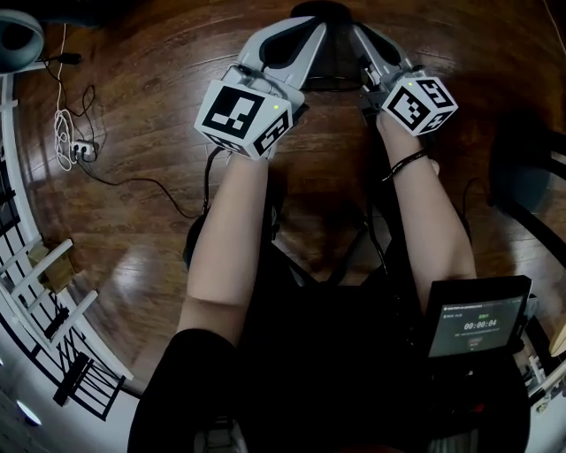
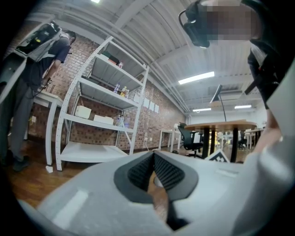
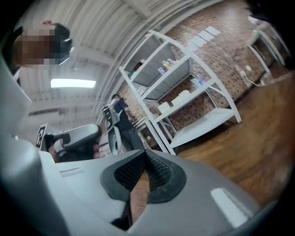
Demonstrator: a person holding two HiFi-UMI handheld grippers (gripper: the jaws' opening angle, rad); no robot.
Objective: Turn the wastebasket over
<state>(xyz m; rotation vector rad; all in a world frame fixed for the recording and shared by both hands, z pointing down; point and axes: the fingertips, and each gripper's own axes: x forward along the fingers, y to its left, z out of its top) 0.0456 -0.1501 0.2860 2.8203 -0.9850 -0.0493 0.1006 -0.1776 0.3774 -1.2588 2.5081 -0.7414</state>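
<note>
In the head view, a dark wastebasket [image 1: 333, 55] of see-through mesh sits on the wooden floor at the top, largely hidden between my two grippers. My left gripper [image 1: 309, 26] reaches to its left side and my right gripper [image 1: 359, 34] to its right side. Whether either one touches it is hidden. Seen from its own camera, the left gripper [image 2: 153, 156] has its ribbed pads meeting at the tip with nothing between them. The right gripper [image 3: 145, 156] is likewise shut and empty, rolled to one side. The basket shows in neither gripper view.
A cable and power strip [image 1: 75, 150] lie on the floor at left, beside a white rack [image 1: 44, 292]. A small screen [image 1: 473, 323] hangs at lower right. White shelving [image 2: 101, 106], a standing person [image 2: 27, 69] and tables with an office chair [image 2: 189, 136] stand farther off.
</note>
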